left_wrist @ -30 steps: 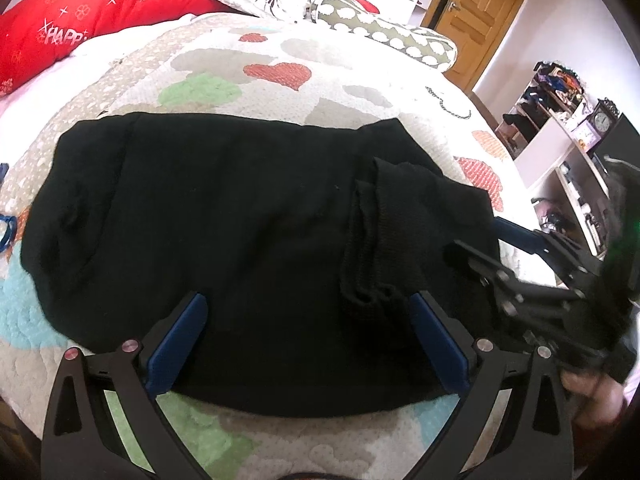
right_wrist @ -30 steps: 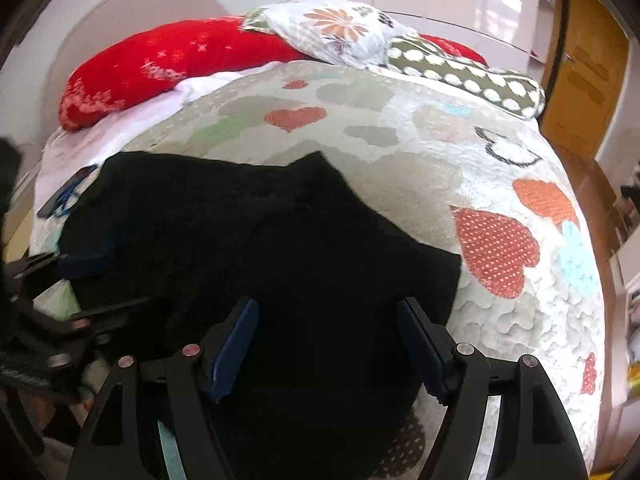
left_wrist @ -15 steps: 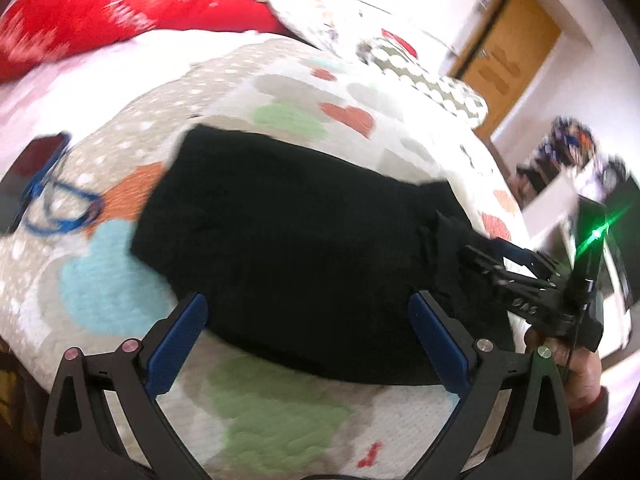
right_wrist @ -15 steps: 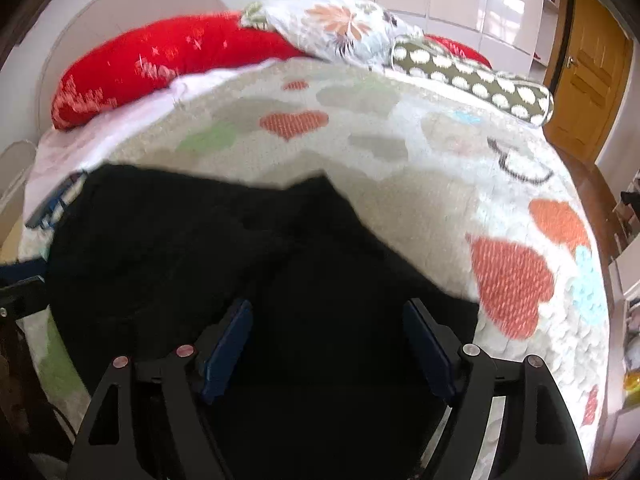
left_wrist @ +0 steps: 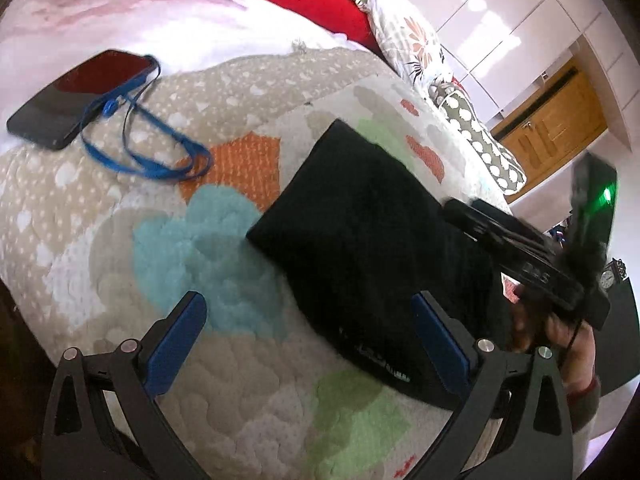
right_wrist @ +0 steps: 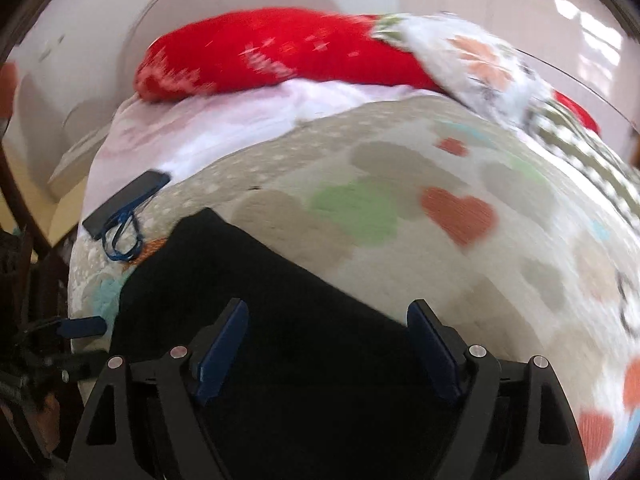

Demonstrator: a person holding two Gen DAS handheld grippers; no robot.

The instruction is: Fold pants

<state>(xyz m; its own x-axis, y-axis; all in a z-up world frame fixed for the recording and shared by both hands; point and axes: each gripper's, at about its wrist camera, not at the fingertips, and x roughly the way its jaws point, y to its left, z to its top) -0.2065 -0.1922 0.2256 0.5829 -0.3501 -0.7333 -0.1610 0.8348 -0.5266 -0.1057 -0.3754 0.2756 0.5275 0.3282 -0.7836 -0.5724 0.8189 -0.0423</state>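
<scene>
Grippers both wide open, holding nothing: left gripper (left_wrist: 308, 336) hovers over the quilt (left_wrist: 120, 240) beside black pants (left_wrist: 372, 232); right gripper (right_wrist: 328, 344) above pants.

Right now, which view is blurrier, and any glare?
Right wrist: motion smear across the pillows and quilt. Left wrist: mostly sharp, phone crisp, only the right gripper smeared; window glare on the cabinets in the left view.

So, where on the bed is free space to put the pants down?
Bare quilt lies in front of the folded pants, below the phone and its blue lanyard. In the right view, more quilt lies bare beyond the pants, up to the pillows. The phone's corner is crowded.
</scene>
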